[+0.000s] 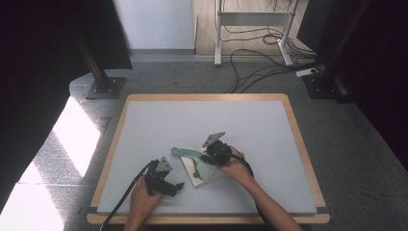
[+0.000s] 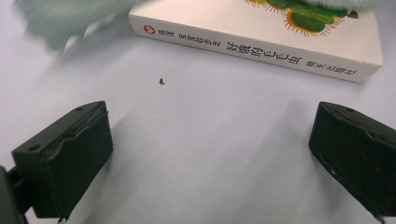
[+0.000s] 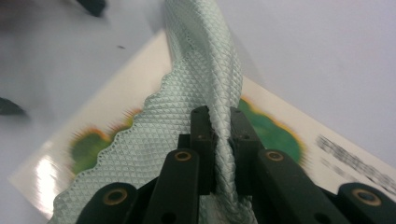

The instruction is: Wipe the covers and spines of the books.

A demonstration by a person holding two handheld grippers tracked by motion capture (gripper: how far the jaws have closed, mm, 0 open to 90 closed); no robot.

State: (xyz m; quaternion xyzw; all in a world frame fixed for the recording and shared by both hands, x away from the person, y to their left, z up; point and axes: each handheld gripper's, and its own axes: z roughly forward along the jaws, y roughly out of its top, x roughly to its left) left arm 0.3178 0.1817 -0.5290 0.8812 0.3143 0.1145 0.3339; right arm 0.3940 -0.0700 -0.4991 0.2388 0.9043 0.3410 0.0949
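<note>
Right tool (image 3: 219,140) pinching one pale-green waffle-textured cloth (image 3: 196,93) over one white paperback book (image 2: 261,44); left tool (image 2: 210,154) spread, level, near the surface's (image 1: 250,120) front edge.

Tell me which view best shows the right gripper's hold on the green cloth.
The right gripper view: the right gripper has its jaws pinched on a fold of the green cloth above the book. The high view shows the cloth small, draped over the book. The left gripper view catches blurred edges of it.

Cloth (image 1: 195,159) draped over book (image 1: 192,177) on table (image 1: 269,144); left tool (image 1: 180,186) just left of book.
</note>
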